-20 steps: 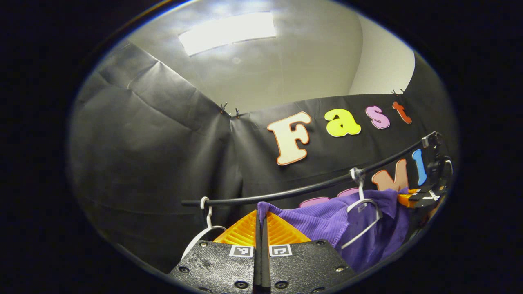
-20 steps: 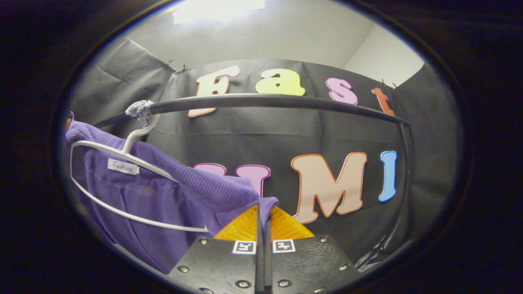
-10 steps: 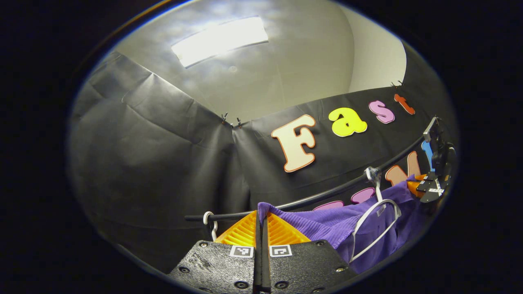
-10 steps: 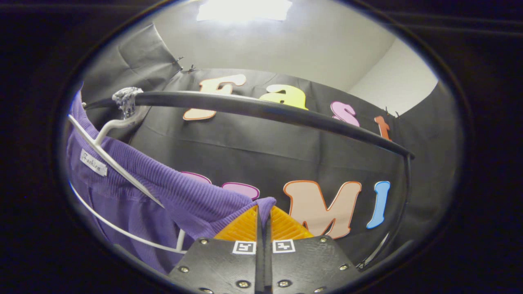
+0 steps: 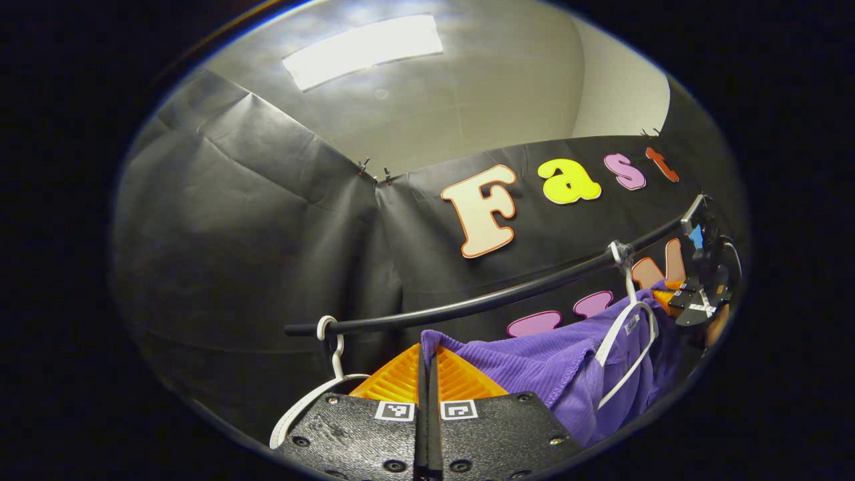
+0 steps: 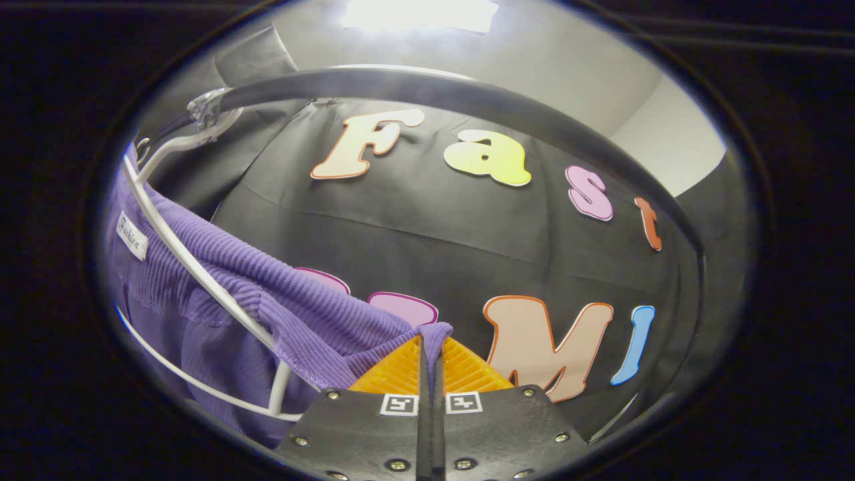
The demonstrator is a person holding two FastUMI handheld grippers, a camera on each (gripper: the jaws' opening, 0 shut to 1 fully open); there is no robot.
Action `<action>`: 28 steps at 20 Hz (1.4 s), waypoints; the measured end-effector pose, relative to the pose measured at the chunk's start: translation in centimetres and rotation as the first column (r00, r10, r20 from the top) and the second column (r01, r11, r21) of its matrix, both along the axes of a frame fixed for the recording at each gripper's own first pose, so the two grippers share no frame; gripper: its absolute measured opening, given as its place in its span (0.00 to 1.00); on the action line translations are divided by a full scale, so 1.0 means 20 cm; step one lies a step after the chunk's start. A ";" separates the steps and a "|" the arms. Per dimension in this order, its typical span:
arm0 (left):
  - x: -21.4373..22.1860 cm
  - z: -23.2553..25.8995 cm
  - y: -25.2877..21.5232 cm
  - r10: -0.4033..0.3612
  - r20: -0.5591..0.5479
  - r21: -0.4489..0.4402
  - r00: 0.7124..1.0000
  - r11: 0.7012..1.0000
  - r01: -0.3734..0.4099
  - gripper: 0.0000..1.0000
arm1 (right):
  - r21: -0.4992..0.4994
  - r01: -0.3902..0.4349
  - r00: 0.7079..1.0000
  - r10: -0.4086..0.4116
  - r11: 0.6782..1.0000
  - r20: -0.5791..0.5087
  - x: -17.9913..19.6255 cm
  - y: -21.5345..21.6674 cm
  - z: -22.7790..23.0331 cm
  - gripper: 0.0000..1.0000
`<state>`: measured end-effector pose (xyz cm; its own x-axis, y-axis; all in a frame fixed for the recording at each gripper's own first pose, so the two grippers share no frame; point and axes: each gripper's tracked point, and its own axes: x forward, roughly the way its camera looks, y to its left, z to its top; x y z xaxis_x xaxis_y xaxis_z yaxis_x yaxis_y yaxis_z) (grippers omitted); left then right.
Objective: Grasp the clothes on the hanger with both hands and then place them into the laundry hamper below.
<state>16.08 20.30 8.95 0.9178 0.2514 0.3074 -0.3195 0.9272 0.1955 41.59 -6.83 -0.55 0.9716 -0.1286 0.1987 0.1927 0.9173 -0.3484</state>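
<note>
A purple ribbed garment [image 5: 534, 361] hangs on a white hanger [image 5: 628, 334] from a black rail [image 5: 467, 307]. My left gripper [image 5: 427, 351] is shut on the garment's left shoulder edge. In the right gripper view the same purple garment [image 6: 300, 314] drapes over the white hanger [image 6: 194, 274], and my right gripper [image 6: 431, 344] is shut on its right shoulder edge. The right gripper [image 5: 695, 304] also appears far right in the left gripper view, at the garment's other end. The hamper is out of sight.
A second white hanger [image 5: 314, 394], bare, hangs near the rail's left end. The black rail [image 6: 467, 100] arches close overhead in the right gripper view and bends down into a post [image 6: 698, 300] at the right. Black cloth walls stand behind.
Both grippers keep their hold on the garment. The right gripper has risen closer under the rail, and the hanger has tilted. The bare hanger is in fuller view on the left.
</note>
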 end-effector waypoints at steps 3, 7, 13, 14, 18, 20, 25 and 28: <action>0.03 -0.03 0.01 -0.002 -0.012 0.001 1.000 1.000 0.002 0.00 | -0.030 -0.029 1.000 0.029 0.999 -0.010 0.07 0.01 -0.04 0.01; 0.08 -0.16 0.02 -0.039 -0.047 -0.037 0.998 0.999 0.037 0.00 | 0.049 -0.078 0.995 0.081 0.996 -0.062 0.15 -0.01 -0.17 0.01; 0.13 -0.33 -0.04 -0.100 -0.070 -0.091 0.993 0.991 0.094 0.00 | 0.134 -0.090 0.989 0.104 0.987 -0.102 0.21 -0.06 -0.30 0.01; 0.14 -0.36 -0.05 -0.105 -0.065 -0.106 0.992 0.990 0.098 0.00 | 0.141 -0.091 0.989 0.106 0.986 -0.103 0.21 -0.07 -0.33 0.01; 0.17 -0.48 -0.13 -0.142 -0.080 -0.153 0.987 0.980 0.129 0.00 | 0.184 -0.062 0.983 0.092 0.981 -0.160 0.26 -0.12 -0.50 0.01; 0.19 -0.55 -0.14 -0.138 -0.099 -0.153 0.985 0.981 0.122 0.00 | 0.224 -0.070 0.977 0.112 0.972 -0.180 0.27 -0.11 -0.58 0.01; 0.23 -0.75 -0.20 -0.186 -0.096 -0.258 0.978 0.954 0.156 0.00 | 0.251 -0.102 0.957 0.164 0.962 -0.239 0.23 -0.05 -0.86 0.01; 0.18 -0.76 -0.16 -0.132 -0.054 -0.239 0.990 0.964 0.115 0.00 | 0.312 -0.097 0.968 0.162 0.945 -0.190 0.15 -0.05 -0.94 0.00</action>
